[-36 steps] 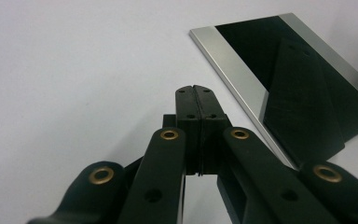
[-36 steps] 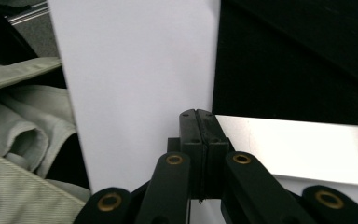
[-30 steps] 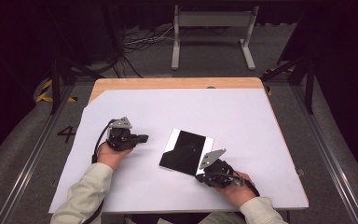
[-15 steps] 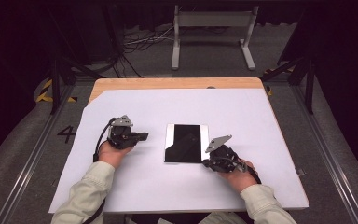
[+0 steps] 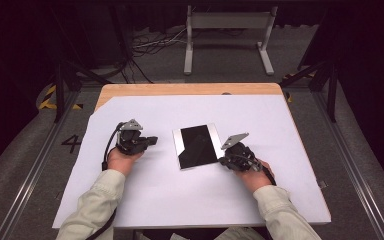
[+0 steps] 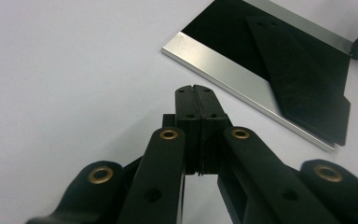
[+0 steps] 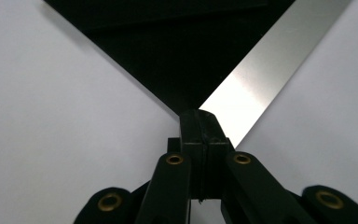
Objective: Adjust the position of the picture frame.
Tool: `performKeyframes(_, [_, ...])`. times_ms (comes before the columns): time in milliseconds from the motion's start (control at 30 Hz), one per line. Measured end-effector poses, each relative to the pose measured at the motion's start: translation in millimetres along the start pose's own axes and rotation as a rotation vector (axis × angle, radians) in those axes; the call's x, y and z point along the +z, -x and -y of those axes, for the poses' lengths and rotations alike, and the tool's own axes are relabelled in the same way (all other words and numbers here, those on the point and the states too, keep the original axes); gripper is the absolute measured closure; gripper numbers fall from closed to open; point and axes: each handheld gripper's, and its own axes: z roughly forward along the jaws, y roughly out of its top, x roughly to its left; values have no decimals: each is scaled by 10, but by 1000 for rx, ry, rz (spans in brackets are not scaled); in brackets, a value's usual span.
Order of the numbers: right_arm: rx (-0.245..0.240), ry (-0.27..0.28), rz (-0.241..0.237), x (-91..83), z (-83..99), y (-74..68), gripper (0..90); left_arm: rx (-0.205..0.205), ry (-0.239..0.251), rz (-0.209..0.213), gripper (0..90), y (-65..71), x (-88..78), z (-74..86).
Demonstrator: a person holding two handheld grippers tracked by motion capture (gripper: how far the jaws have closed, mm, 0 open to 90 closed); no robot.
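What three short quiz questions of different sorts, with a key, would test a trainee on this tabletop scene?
1. True or false: the left gripper has its jaws spread wide.
2. Which gripper has its tip at a corner of the plate? A) the left gripper B) the right gripper C) both
3. Fill in: the plate lies flat on the white ____.

Key
1. False: its jaws are shut with nothing between them, and it lies short of the plate's silver edge.
2. B: in the right gripper view the shut jaws meet the plate's near corner; whether they press on it cannot be told.
3. Sheet, which covers the table.
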Motion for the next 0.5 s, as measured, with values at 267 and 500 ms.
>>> performKeyframes(267, [44,3,49,163,-216,205,900,-71,-4,-52,891,-108,59,-68])
performKeyframes(500, [79,18,44,242,-310,302,900,-89,1,-114,883,-181,73,-78])
